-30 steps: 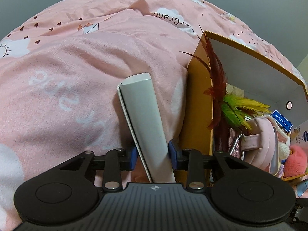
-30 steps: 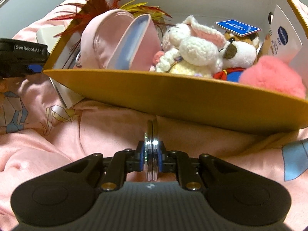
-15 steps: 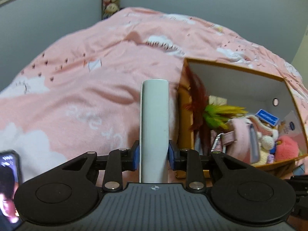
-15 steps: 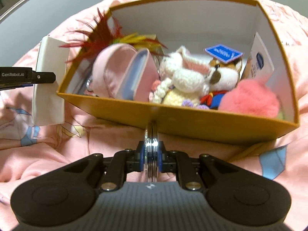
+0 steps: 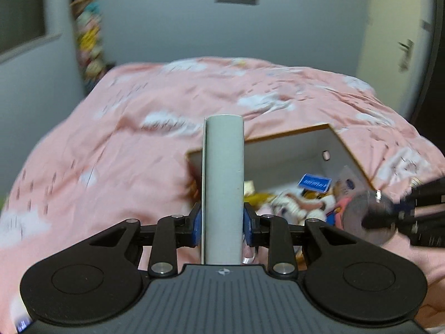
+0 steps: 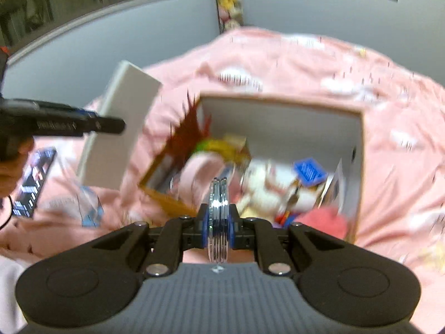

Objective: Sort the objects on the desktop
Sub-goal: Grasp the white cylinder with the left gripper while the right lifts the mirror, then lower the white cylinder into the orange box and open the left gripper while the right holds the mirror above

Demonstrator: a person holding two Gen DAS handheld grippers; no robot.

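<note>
Toys [image 6: 267,183] in box [image 6: 278,105] smeared by blur (kinds unreadable), white case [image 5: 224,189] hiding box's left corner

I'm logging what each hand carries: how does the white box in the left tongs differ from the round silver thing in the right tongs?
The white box is long, flat-sided and matte; the silver disc is round, thin and shiny. The box forces the left tongs wide apart, while the right tongs are nearly closed on the disc's faces. Both are gripped, lifted off the pink quilt near the toy-filled orange box.
</note>
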